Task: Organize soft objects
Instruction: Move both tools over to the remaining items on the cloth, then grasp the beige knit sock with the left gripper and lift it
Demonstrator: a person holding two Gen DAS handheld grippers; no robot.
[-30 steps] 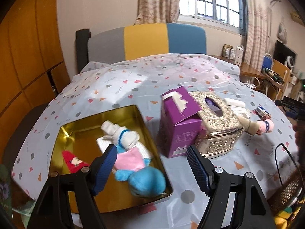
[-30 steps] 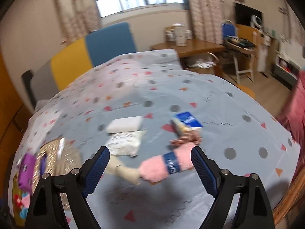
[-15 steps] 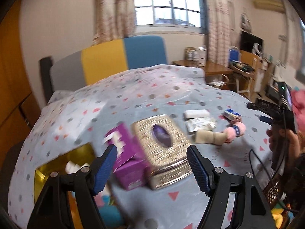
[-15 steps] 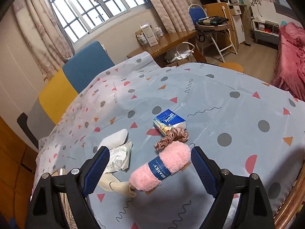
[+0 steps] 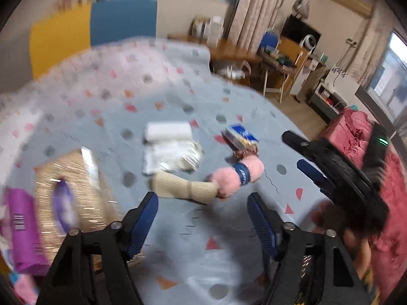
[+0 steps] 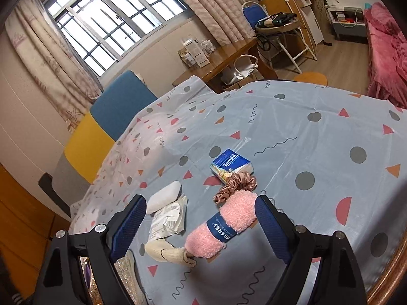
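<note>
Both hand-held grippers, left (image 5: pixel 203 219) and right (image 6: pixel 201 225), gape wide and empty above the fluffy pink rolled sock bundle (image 6: pixel 220 227) on the patterned bench (image 6: pixel 305 137).

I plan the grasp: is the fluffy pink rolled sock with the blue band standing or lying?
Lying: the fluffy pink rolled sock rests lengthwise on the patterned blue tablecloth.

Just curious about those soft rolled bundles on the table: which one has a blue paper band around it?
The fluffy pink roll. The beige roll touching its end is plain, with no band.
</note>
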